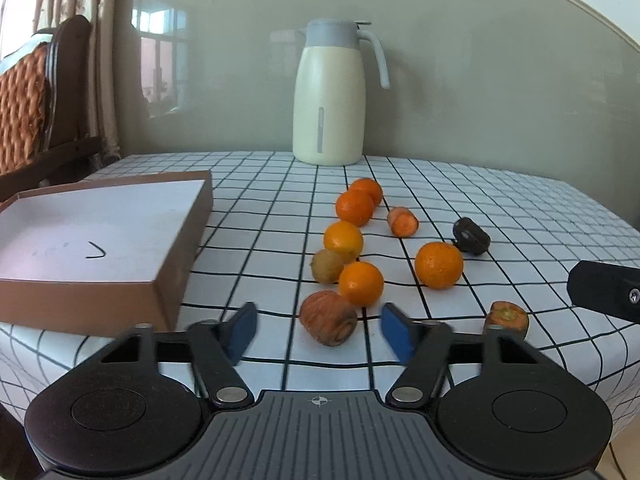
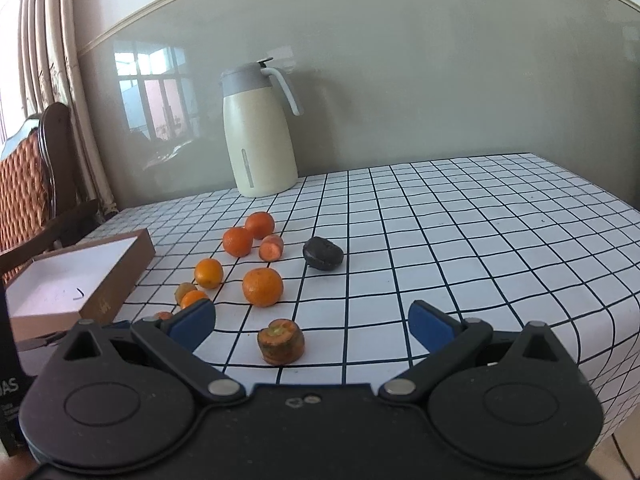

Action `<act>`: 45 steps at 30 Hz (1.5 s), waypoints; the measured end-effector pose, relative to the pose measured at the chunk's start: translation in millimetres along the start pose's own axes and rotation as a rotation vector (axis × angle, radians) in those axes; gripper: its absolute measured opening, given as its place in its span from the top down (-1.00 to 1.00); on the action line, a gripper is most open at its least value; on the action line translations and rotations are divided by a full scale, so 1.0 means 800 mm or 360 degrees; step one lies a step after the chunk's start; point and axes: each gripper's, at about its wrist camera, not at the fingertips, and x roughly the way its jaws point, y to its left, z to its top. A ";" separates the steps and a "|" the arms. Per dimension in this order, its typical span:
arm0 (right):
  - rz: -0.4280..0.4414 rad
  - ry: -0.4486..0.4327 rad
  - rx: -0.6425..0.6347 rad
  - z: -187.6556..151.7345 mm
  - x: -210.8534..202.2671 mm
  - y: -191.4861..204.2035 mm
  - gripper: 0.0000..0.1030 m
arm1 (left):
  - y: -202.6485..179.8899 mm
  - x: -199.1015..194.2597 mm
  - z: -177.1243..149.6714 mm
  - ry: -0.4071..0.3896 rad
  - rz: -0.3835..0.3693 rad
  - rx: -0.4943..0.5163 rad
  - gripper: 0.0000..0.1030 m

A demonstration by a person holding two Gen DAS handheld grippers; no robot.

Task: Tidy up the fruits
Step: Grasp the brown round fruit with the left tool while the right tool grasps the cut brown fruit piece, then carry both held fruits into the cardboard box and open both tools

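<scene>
Right of the brown box on the table, oranges lie clustered. Nearest them, a carrot stub sits between the left hand-held gripper's parted, untouching pads. Farther right, the right hand-held gripper gapes over another carrot stub.

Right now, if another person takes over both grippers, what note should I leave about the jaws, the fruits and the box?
Left gripper: jaws open around the nearest carrot piece, pads not touching it.
Right gripper: jaws open, holding nothing; a carrot stub lies between them on the cloth.
Box: at the left of the table, nothing inside.
Five oranges, e.g. the big orange, a kiwi, another carrot piece and a dark fruit lie loose on the cloth.
Done: nothing sorted. Left: everything.
</scene>
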 end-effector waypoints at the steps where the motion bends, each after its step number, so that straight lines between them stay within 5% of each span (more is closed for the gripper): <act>1: 0.0000 0.0005 -0.0008 0.000 0.002 0.000 -0.88 | -0.001 0.004 -0.001 0.0022 -0.0016 -0.0007 0.01; 6: 0.0013 0.0035 -0.0022 -0.003 0.009 0.004 -0.88 | -0.006 0.015 -0.002 0.0040 -0.0014 -0.0014 0.32; 10: 0.0029 0.0048 -0.0031 -0.006 0.015 0.008 -0.81 | -0.001 0.015 -0.004 0.0029 -0.0017 -0.0044 0.35; 29: 0.0018 0.0199 -0.0176 -0.025 0.068 0.032 0.50 | 0.009 0.010 -0.008 0.0008 0.0043 0.0018 0.34; 45: 0.0089 0.0141 -0.0070 -0.015 0.049 0.021 0.51 | 0.021 -0.008 -0.006 -0.0045 0.0027 -0.0034 0.35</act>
